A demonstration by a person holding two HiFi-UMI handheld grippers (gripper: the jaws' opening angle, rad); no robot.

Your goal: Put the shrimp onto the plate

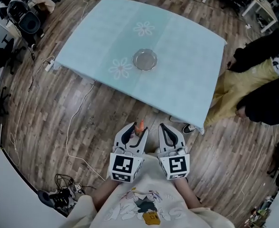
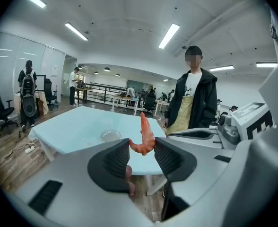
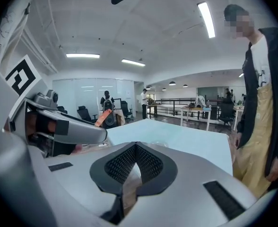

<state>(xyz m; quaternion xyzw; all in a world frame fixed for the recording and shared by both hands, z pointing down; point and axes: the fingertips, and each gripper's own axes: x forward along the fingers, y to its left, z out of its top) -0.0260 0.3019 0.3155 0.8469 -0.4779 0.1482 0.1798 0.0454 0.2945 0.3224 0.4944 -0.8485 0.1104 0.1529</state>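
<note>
Wood flooring fills much of the head view, and on it stands a table under a pale blue-green cloth printed with faint flowers. A clear plate sits near the middle of the table and has nothing on it. Both tools are held low and close to the wearer's body, well apart from the table. The left gripper shows a sliver of orange shrimp at its tips, and the right gripper is just beside it. A person in a black jacket and yellow apron stands at the table's right edge, and loose cables trail over the floor on the left. In the left gripper view the two ribbed pads are clamped on the curled lower end of the shrimp. Its body points upward, tilted slightly, and it hangs in the air in front of the table's near edge. The plate lies beyond it on the cloth, and the person stands to the right of the table. In the right gripper view the jaws are pressed together at the tips with nothing between them. The left tool and its orange shrimp show at the left, the table lies ahead, and the person stands at the right edge.
</note>
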